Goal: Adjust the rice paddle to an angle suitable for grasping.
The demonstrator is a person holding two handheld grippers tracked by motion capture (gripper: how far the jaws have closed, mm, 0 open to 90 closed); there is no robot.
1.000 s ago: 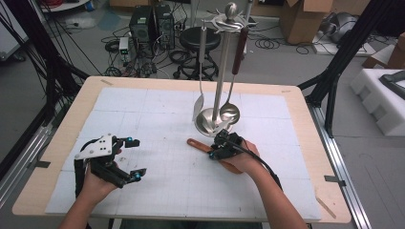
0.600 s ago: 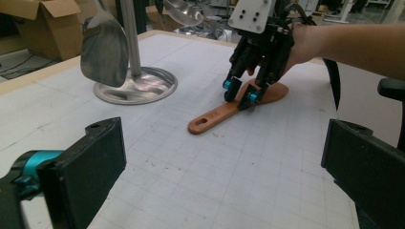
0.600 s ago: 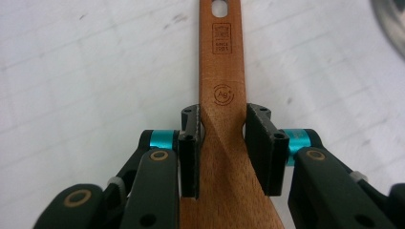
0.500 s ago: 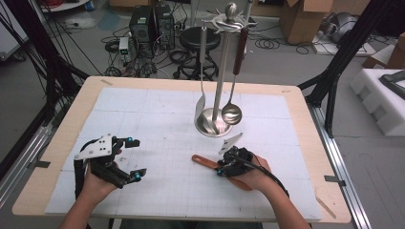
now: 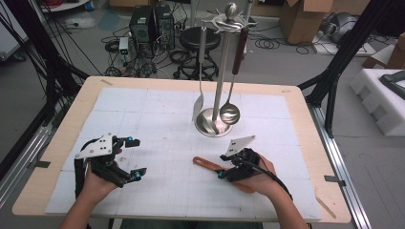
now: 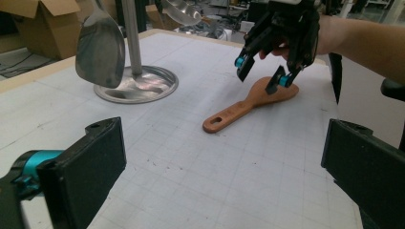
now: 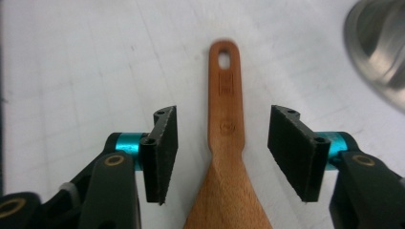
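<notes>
A wooden spatula, reddish-brown with a narrow handle that widens into a flat blade and ends in an oval hanging hole, is lying flat on the white gridded mat toward the near right of the table, a little in front of the steel utensil stand. The right gripper is hovering over it, its jaws having just been opening and now standing apart on either side of the handle, touching neither edge. The left gripper is resting well to the left with its jaws spread and nothing between them.
</notes>
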